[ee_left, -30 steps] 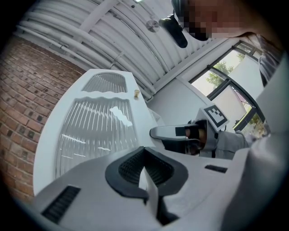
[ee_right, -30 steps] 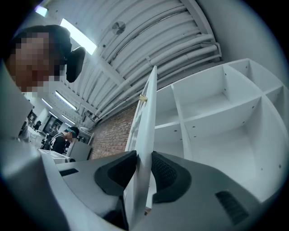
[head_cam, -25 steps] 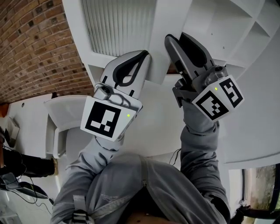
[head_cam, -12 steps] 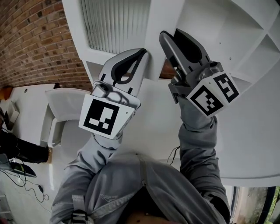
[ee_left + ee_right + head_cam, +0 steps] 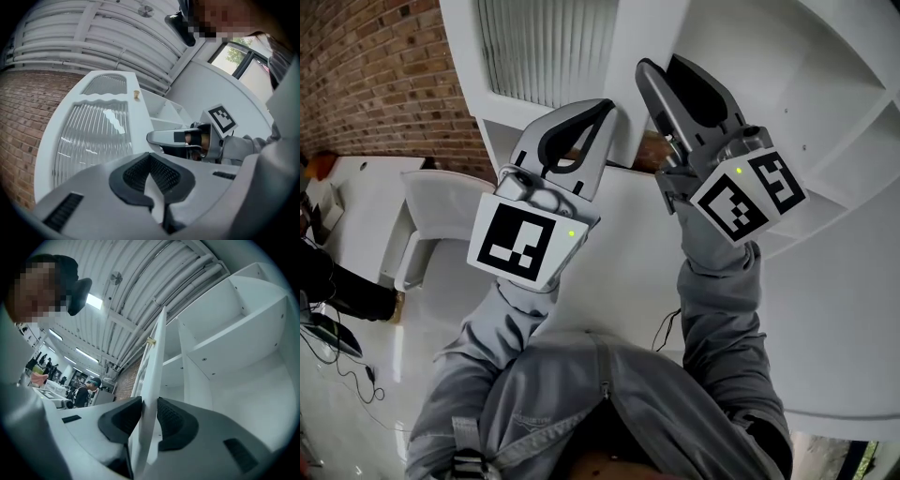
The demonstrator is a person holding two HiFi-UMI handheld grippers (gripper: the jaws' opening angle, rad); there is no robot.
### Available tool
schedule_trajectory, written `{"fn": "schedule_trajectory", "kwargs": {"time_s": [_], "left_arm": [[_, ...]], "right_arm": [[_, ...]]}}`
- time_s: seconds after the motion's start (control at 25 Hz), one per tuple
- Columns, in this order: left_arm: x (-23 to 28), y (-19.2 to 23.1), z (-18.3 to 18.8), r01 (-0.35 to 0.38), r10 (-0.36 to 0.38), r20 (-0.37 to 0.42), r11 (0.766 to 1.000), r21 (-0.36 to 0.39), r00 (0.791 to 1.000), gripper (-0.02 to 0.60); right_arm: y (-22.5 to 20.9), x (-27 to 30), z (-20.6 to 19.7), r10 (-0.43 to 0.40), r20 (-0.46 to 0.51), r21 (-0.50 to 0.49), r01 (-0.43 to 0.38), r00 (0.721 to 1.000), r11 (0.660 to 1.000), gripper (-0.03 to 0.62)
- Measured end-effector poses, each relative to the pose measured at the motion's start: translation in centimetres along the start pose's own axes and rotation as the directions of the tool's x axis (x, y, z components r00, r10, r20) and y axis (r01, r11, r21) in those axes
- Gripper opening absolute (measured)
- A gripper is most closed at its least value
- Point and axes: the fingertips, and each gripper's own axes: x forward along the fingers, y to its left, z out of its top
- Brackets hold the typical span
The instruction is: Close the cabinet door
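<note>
Nearest the head camera, two grey sleeves reach up to two tongs, each carrying a marker cube. The left tongs have their pads together at the tips and hold nothing. The tips lie at the outer face of the white cabinet door, on the plain stile beside the glass; whether they touch it I cannot tell. The right tongs are clamped on that one door's free edge, a pad pressed to each face. The door's long axis is upright. It stands swung out from the front of the white cabinet, its thin edge pointing back at the person. It has two ribbed glass panels, a tall one below a smaller one, and one small brass knob high on the stile by the gripped edge. Right of the door the cabinet is open, showing white shelf boards. Left of the door, farther off, rises a red brick wall.
</note>
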Motion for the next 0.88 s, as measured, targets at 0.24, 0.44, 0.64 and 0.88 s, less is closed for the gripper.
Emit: {"fn": "schedule_trajectory", "kwargs": {"time_s": [0.24,0.44,0.64,0.88], "left_arm": [[0.5,0.0,-0.4,-0.033,0.033,-0.014,0.999,0.003,0.999,0.006],[0.8,-0.1,-0.5,-0.037,0.037,-0.020,0.999,0.016,0.999,0.006],[0.9,-0.1,-0.5,-0.031,0.032,-0.025,0.999,0.015,0.999,0.006],[2.1,0.6,-0.7,-0.011,0.012,-0.043,1.000,0.021,0.999,0.006]], "right_arm": [[-0.7,0.4,-0.4,0.026,-0.014,0.008,-0.026,1.000,1.000,0.120],[-1.4,0.4,-0.5,0.028,-0.009,0.022,-0.028,1.000,0.999,0.120],[-1.6,0.4,-0.6,0.015,-0.014,0.017,-0.015,1.000,1.000,0.120],[-2.6,1.3,-0.9,0.003,-0.026,0.036,-0.002,1.000,0.999,0.121]]}}
